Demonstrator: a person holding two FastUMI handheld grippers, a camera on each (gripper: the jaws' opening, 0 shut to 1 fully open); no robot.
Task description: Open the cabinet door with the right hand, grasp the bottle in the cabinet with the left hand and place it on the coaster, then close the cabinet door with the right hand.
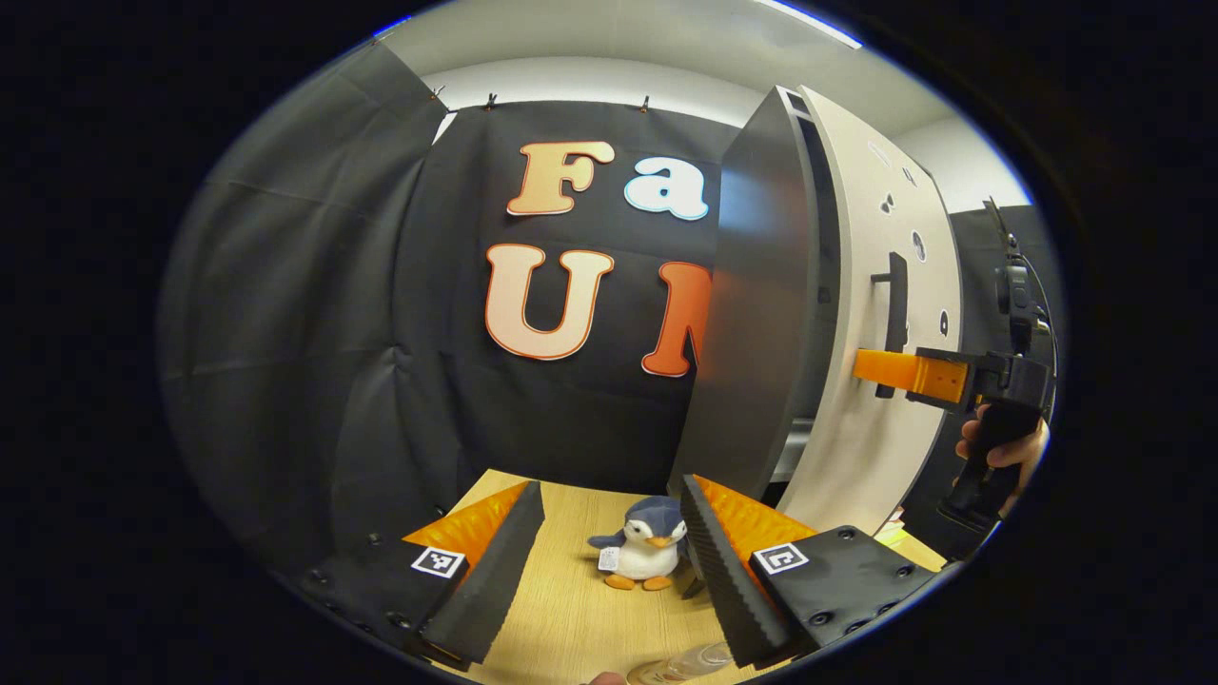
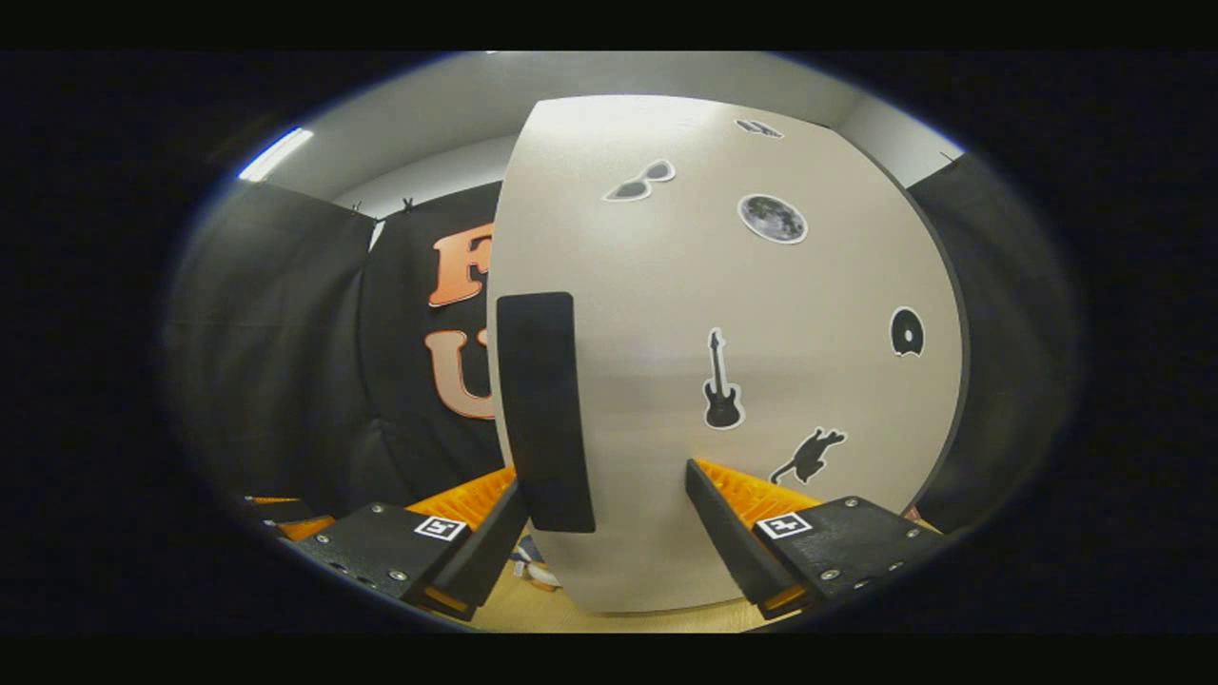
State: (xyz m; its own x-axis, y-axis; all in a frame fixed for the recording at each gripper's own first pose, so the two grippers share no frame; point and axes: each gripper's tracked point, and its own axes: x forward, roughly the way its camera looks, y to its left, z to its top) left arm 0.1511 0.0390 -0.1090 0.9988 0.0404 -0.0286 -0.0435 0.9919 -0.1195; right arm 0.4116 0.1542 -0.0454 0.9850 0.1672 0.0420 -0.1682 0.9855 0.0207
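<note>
Fingers of our left gripper (image 1: 609, 561) stand apart over the wooden table (image 1: 571, 618), with nothing between them but a small plush penguin (image 1: 647, 555) sitting farther off on the tabletop. At the bottom edge of the left gripper view we see part of a clear bottle (image 1: 687, 663) on the table, just beside the right-hand finger. Further right, the cabinet (image 1: 752, 314) stands with its door (image 1: 880, 314) ajar; we cannot see what is inside it. Our right gripper (image 2: 604, 514) faces the door front, jaws apart on either side of the dark handle (image 2: 544, 409), not clamped on it. Stickers (image 2: 722, 381) dot the door.
</note>
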